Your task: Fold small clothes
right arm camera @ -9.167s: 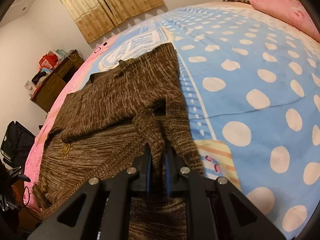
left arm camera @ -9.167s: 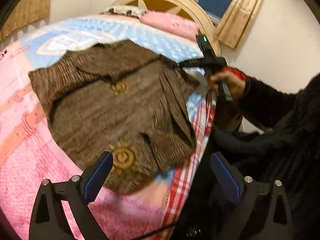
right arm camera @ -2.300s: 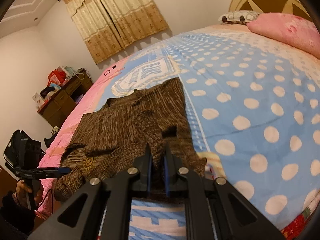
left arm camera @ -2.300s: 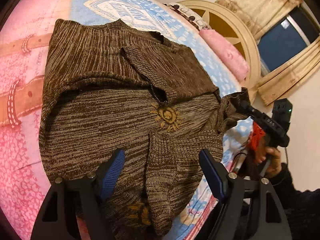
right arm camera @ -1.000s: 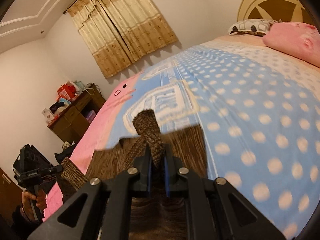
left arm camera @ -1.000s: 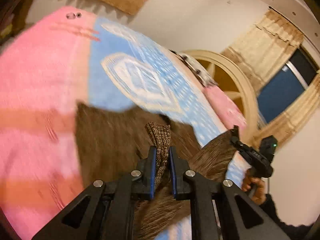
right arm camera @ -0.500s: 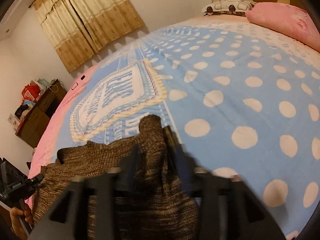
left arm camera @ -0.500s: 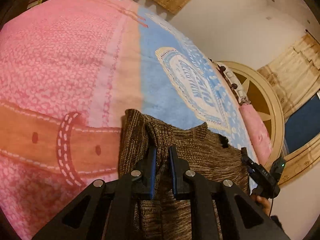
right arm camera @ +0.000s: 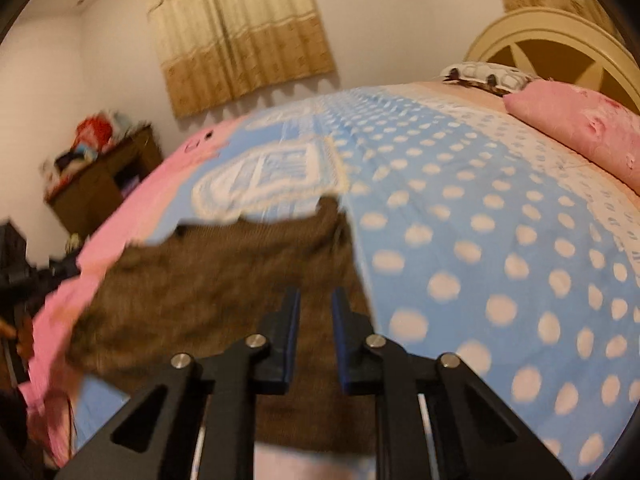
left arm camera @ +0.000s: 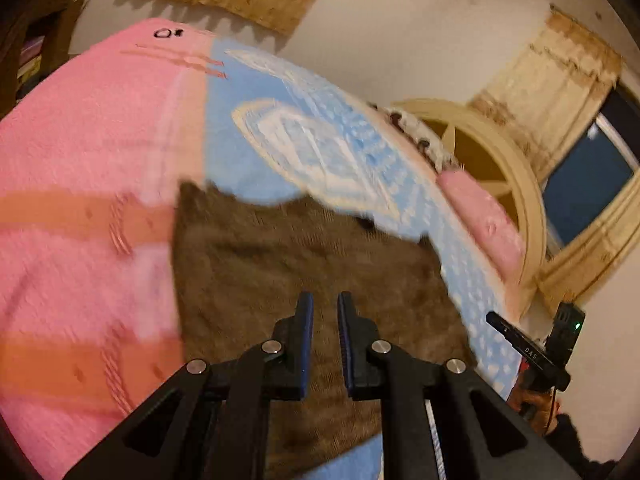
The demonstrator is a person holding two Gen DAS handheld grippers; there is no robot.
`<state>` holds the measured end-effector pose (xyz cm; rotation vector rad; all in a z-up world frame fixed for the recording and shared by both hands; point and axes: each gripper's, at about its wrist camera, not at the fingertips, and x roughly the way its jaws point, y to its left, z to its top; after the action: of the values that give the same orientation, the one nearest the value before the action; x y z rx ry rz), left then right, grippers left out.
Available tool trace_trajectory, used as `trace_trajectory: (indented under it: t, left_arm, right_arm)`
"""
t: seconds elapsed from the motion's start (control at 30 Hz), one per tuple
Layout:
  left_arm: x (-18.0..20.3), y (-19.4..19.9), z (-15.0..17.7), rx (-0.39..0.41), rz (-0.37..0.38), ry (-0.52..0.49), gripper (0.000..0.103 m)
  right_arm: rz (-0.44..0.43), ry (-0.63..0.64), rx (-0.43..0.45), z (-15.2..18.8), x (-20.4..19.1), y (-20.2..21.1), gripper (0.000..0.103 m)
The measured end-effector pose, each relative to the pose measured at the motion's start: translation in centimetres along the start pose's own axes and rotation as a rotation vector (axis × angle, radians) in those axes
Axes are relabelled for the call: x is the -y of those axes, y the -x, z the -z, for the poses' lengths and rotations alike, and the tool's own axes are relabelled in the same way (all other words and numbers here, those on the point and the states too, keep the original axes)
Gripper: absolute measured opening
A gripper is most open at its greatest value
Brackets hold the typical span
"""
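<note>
Right tongs (right arm camera: 313,312) slightly parted, empty, above brown sweater (right arm camera: 224,280) on dotted bedspread (right arm camera: 500,240).

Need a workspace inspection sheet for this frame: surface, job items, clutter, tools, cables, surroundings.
Surface: bed blanket, pink and blue, dotted.
Job's things: brown knit garment lying flat on the blanket, folded; image blurred.
Clutter: pink pillow at the headboard; nothing else seen on the bed.
Grippers: left tool open, empty, above the garment; right tool open, empty.
Cables: nothing seen for certain.
Surroundings: curtains, wooden cabinet with items on top, headboard, window.
</note>
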<state>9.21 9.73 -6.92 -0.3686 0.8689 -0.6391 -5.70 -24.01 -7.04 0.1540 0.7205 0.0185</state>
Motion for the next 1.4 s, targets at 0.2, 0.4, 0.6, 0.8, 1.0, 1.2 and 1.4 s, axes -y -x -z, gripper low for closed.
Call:
trace_trajectory:
  t: [0.2,0.4,0.6,0.8,1.0,1.2,1.4]
  left_arm:
    - [-2.1,-1.6,3.7,-0.045,-0.132,0.069,0.012]
    - [-3.7,0.0,3.9,-0.039,-0.101,0.137,0.012]
    - [-0.6,-0.2,-0.6,-0.042,-0.084,0.04,0.013]
    - [0.5,-5.2,-5.3,-0.096,-0.101,-0.023,0.013]
    - [-4.0,-8.5,-5.7,-0.085,-0.232,0.068,0.013]
    - [-7.2,-7.5,-4.8,0.025,-0.179,0.191,0.003]
    - [-4.9,-7.2,-5.4,-0.052,-0.248,0.133,0.003]
  right_arm:
    - [0.068,-0.002,-0.145,3.7,0.6,-3.3,0.014]
    - [0.077,-0.02,-0.184,4.3,1.5,-1.8,0.01]
    - [0.034,0.038,-0.024,-1.2,-0.5,-1.2,0.014]
    - [0.02,0.054,-0.076,-7.3,-1.2,-8.9,0.017]
    - [-0.005,-0.078,-0.186,-7.7,0.9,-16.6,0.009]
    - [-0.028,-0.167,-0.165,-9.2,2.2,-19.2,0.0]
    - [-0.034,-0.132,-0.007,-9.1,0.7,-13.4,0.015]
